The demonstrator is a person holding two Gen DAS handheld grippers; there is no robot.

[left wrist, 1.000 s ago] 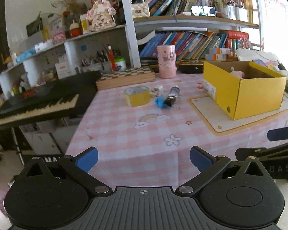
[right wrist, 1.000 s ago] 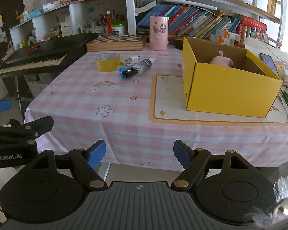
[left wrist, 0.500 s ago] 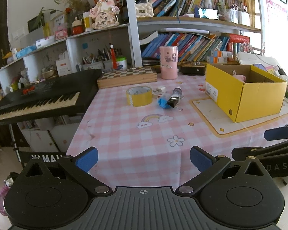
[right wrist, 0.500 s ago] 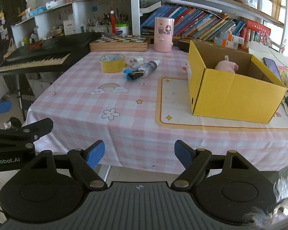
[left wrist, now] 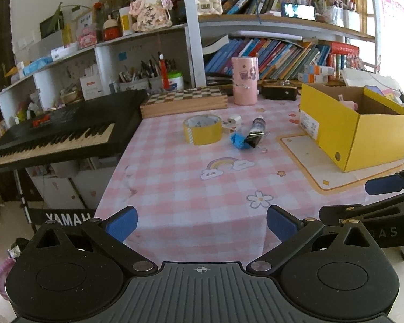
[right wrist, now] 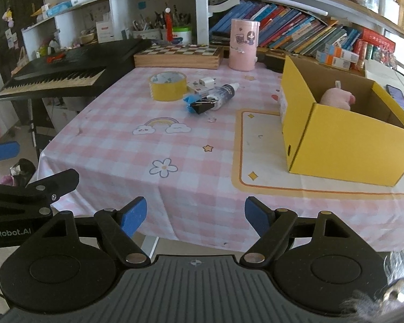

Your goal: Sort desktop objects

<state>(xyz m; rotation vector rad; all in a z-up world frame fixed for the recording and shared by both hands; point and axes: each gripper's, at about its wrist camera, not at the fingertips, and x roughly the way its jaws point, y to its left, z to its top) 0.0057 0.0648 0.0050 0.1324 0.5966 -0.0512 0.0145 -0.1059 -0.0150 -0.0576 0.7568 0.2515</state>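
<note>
Toward the back of the pink checked table lie a yellow tape roll [left wrist: 202, 132], a white charger plug [left wrist: 233, 122], a small bottle [left wrist: 258, 124] and a black binder clip [left wrist: 251, 141] with a blue piece. The same tape roll [right wrist: 168, 85], bottle [right wrist: 225, 93] and clip [right wrist: 200, 105] show in the right wrist view. A yellow cardboard box [right wrist: 344, 141] at the right holds a pink plush toy [right wrist: 336, 99]. My left gripper [left wrist: 200, 226] and right gripper [right wrist: 195, 216] hover at the table's front edge, both open with nothing between them.
A pink cylinder [left wrist: 244, 80] and a wooden chessboard box [left wrist: 184, 101] stand at the back. A black keyboard [left wrist: 59, 132] adjoins the table's left side. Crowded bookshelves rise behind. A cream mat [right wrist: 258, 145] lies under the box.
The right gripper has come a little nearer the table, so the box and tape look larger. The left wrist view has shifted slightly sideways. Nothing on the table has moved.
</note>
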